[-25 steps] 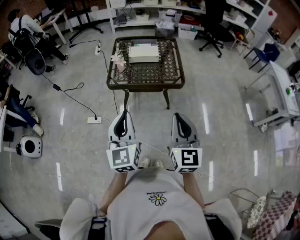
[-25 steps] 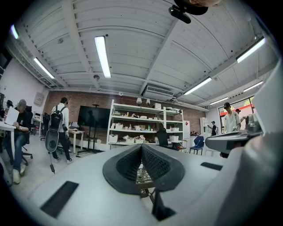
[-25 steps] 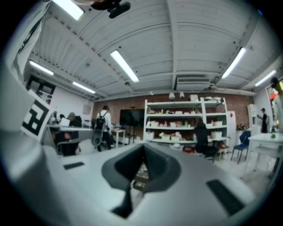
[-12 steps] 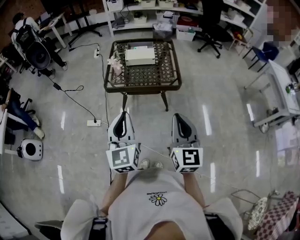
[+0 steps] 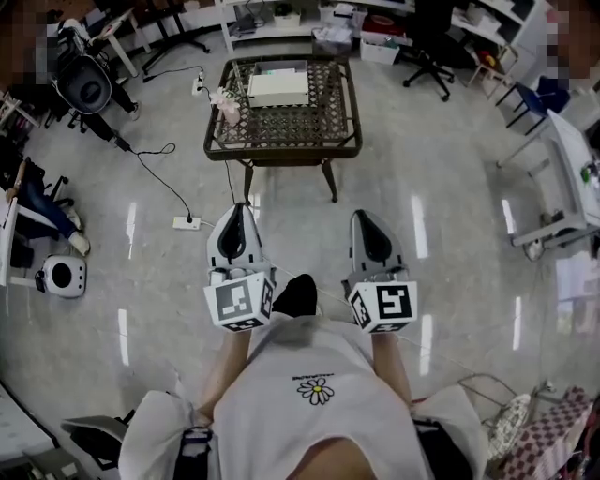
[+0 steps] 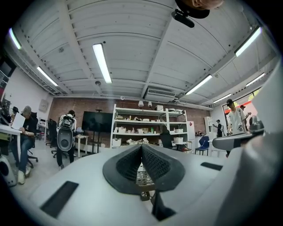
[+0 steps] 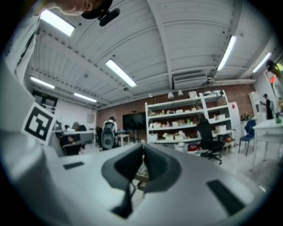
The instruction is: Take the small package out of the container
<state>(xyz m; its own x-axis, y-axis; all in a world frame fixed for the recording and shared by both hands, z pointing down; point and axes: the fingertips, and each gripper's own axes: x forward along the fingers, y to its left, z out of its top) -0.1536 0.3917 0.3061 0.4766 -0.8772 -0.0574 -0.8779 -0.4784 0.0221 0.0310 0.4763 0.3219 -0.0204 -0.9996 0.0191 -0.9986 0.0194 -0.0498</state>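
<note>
A white box-shaped container [image 5: 277,87] sits on a low dark lattice-top table [image 5: 281,148] ahead of me, with a small pink item [image 5: 225,103] beside it on the left. No small package shows in any view. My left gripper [image 5: 235,210] and right gripper [image 5: 361,217] are held side by side above the floor, well short of the table. Both are shut with nothing between their jaws. In the left gripper view the left gripper [image 6: 141,147] points level at the table and shelves. In the right gripper view the right gripper [image 7: 143,146] does the same.
A power strip [image 5: 187,223] with a black cable lies on the floor left of the table. A round white device [image 5: 61,277] stands at the far left. Seated people and chairs [image 5: 84,84] are at the back left, shelves [image 5: 309,14] stand behind the table, and a white table [image 5: 574,178] is at the right.
The person has stepped forward; a dark shoe now shows between the grippers. Both grippers have moved slightly apart and higher in the picture, still shut.
</note>
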